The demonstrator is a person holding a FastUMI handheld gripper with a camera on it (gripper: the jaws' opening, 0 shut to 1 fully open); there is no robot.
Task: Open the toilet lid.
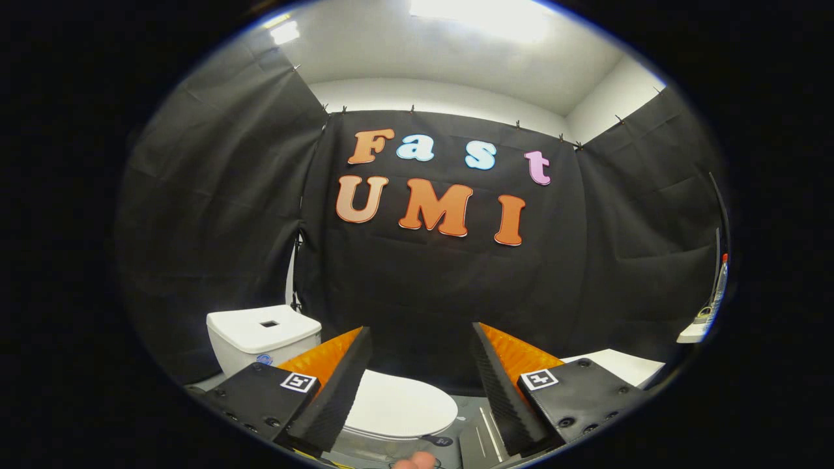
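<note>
The gripper (420, 378) hung with its 2 fingers spread wide, grasping nothing. The toilet lid (401, 407) lay shut in the lower middle of the frame, below and between the fingers, closer to the left one. The tank (260, 335) stood at lower left, beyond the left finger. A bottle (717, 290) stood on a ledge at far right.

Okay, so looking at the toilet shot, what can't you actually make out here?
- Toilet lid, gripper view: closed; its left part is hidden behind a finger of the open tool, its near edge cut off below.
- Toilet tank: lower front hidden by the tool body.
- Bottle by the right wall: squeezed thin by the fisheye, contents unreadable.
- Fingertip below the lid: cut off.
</note>
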